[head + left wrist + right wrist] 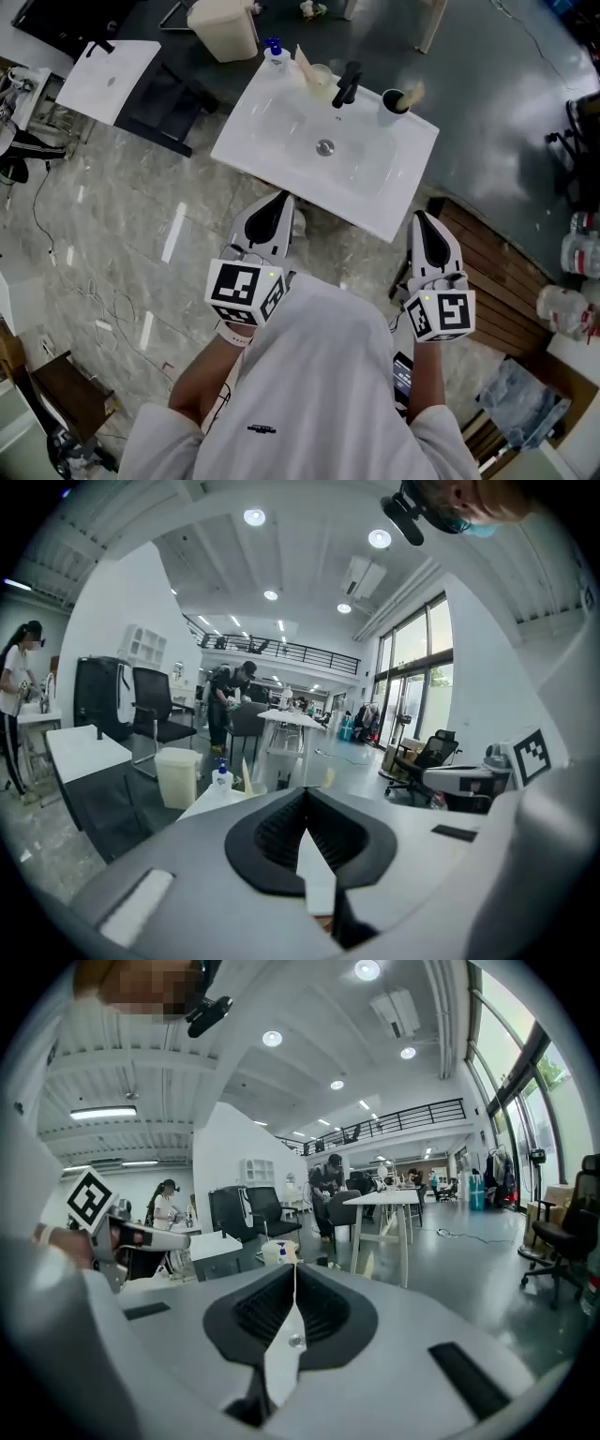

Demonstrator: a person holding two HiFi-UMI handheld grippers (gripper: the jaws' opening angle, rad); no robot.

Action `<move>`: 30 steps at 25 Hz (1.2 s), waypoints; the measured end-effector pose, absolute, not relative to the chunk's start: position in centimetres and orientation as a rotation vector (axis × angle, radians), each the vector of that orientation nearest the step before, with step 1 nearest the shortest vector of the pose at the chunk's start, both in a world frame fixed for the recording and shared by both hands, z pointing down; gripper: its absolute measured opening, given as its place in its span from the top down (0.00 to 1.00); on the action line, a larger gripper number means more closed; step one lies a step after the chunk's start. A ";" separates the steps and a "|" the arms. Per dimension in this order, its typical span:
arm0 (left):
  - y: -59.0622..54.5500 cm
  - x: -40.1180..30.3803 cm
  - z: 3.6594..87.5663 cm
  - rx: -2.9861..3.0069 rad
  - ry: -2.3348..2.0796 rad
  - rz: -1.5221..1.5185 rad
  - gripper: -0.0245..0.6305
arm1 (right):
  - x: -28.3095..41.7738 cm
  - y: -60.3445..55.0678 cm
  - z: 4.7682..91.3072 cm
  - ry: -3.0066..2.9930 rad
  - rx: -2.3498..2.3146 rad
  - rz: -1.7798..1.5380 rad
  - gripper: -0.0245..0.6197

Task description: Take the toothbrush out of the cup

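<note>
Tools held side by side, tips pointing forward and slightly down toward a glossy white sink (272, 122). Left tool (280, 199) and right tool (419, 218): jaws together, nothing between. Only the head view shows the dark round cup (393, 101) on the sink's far right corner, with the blurred pale toothbrush (413, 91) standing in it. The gripper views show ribbed black pads (323, 1309).

Right gripper (295, 1274), fingers together, office chairs (266, 1204) beyond
</note>
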State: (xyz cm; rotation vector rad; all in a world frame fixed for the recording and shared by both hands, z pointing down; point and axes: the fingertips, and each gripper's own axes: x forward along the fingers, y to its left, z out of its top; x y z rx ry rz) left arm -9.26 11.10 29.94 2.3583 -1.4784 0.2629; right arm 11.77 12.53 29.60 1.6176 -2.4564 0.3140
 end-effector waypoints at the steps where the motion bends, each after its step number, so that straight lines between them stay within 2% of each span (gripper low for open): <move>1: 9.0 -10.0 29.6 2.370 -1.462 0.265 0.95 | 11.1 10.8 29.2 -2.443 1.626 0.302 0.95; 9: -1.8 -12.4 30.3 2.391 -1.359 0.281 0.96 | 8.1 1.3 28.7 -2.386 1.716 0.325 0.95; 21: -5.4 -10.0 31.2 2.333 -1.370 0.286 0.95 | 10.8 -2.8 28.5 -2.392 1.702 0.312 0.95; 30: -7.6 -10.3 31.3 2.329 -1.371 0.304 0.95 | 9.6 -4.9 29.6 -2.412 1.677 0.349 0.95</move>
